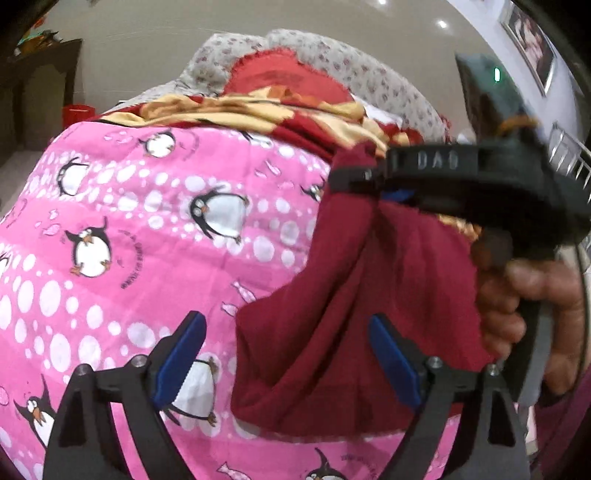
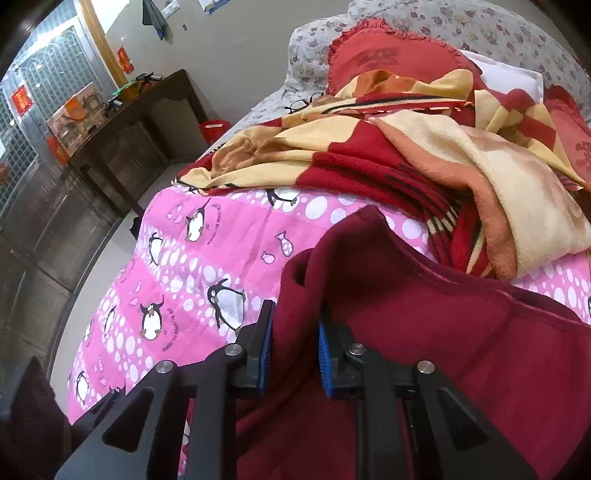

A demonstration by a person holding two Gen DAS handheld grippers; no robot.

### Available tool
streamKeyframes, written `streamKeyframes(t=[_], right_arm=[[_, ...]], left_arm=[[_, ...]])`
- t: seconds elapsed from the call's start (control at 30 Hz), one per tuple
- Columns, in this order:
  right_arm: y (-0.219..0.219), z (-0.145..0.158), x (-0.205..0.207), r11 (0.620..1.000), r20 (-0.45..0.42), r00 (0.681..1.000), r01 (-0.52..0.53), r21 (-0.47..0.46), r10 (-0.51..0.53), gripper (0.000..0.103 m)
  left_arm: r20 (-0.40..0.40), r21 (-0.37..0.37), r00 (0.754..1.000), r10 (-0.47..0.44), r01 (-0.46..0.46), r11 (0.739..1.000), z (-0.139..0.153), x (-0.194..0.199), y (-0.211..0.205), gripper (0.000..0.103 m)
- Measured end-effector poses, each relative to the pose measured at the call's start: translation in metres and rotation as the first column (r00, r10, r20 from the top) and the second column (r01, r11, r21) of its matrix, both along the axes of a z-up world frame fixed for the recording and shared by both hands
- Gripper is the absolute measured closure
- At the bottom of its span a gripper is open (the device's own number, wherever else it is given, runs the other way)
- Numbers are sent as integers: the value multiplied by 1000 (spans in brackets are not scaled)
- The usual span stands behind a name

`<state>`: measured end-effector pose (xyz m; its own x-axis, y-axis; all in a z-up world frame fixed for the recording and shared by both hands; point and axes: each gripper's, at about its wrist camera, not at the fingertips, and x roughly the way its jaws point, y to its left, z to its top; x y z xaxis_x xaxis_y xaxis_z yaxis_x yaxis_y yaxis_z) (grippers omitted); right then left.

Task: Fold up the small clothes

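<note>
My left gripper [image 1: 284,362] stood wide open, its blue pads well apart and pressing on nothing; the maroon garment [image 1: 354,295] hung just in front of it, one pad against the cloth's edge at most. My right gripper [image 2: 293,350] was nearly closed, its pads pinching a bunched fold of that same garment [image 2: 424,325], and in the left view my right hand [image 1: 517,306] carried it lifted, the cloth draping down from the jaws. The garment hung partly above and partly upon the pink penguin quilt [image 2: 207,258], with a red-and-yellow blanket [image 2: 406,155] heaped behind it and a red frilled cushion [image 2: 388,59] against the floral pillows [image 2: 480,29] beyond. I judged this an early step: the piece was raised by one edge, not yet spread or folded. The next move, I thought, called for my free left gripper to take a second edge or corner so the cloth could be stretched flat on the quilt.
</note>
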<state>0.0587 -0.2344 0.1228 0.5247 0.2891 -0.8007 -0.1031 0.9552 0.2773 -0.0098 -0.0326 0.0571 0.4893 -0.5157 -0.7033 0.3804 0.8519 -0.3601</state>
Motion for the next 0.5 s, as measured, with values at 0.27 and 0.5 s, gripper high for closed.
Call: streamKeyframes(t=[0.27, 0.5], right_arm=[[-15, 17, -18, 1000, 42, 999, -7, 3, 7, 82], [-63, 46, -50, 999, 85, 996, 38, -3, -37, 83]], left_arm=[[-18, 38, 998, -57, 58, 998, 13, -13, -12, 77], [53, -4, 982, -179, 180, 984, 63, -45, -55, 79]])
